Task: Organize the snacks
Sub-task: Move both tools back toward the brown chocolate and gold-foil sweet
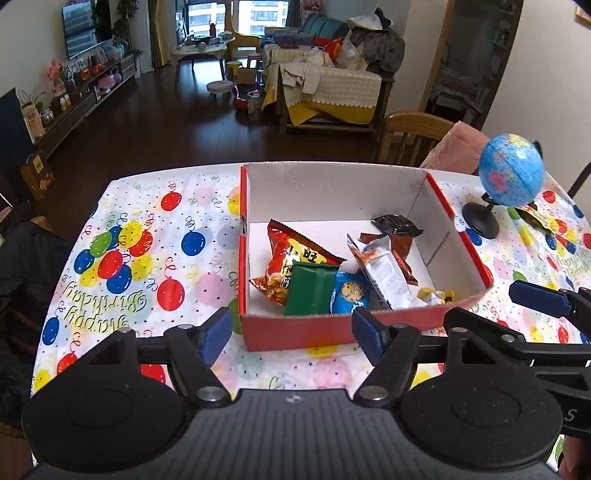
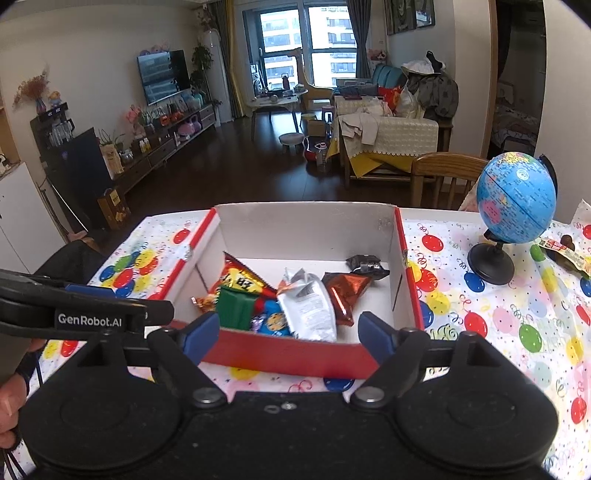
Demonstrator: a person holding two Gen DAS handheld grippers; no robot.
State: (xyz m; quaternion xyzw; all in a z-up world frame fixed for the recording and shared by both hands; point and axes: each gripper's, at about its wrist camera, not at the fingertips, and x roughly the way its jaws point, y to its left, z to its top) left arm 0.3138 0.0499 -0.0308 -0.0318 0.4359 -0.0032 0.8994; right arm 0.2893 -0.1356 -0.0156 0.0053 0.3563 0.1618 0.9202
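From the left wrist view, a table covered in a balloon-print birthday cloth (image 1: 147,258) fills the middle of the frame, with dark wood floor, a cluttered sofa (image 1: 332,81) and a TV (image 1: 86,26) along the upper left behind it. A red cardboard box (image 1: 295,332) with a white inside sits at centre. In it lie the snacks: an orange-red chip bag (image 1: 291,258), a green packet (image 1: 312,288) leaning on it, a blue cookie packet (image 1: 349,291), a long white wrapper (image 1: 384,273), a brown wrapper (image 1: 402,254) and a dark packet (image 1: 397,223) toward the far right corner. A small globe (image 1: 511,173) on a black stand is at the right, with another snack wrapper (image 1: 535,218) on the cloth just beside its base. The left gripper (image 1: 291,332) hangs over the near wall of the box, its blue pads spread wide with nothing between them. The right gripper (image 1: 535,299) juts in from the right edge.

From the right wrist view, the same box (image 2: 288,354) sits at lower centre, the snacks piled in its near half, and the globe (image 2: 517,199) stands at the right. A loose wrapper (image 2: 561,254) lies at the far right edge. The right gripper (image 2: 288,328) has its jaws well apart and empty, straddling the box's near wall without touching it. The left gripper (image 2: 88,314) reaches in from the left edge.
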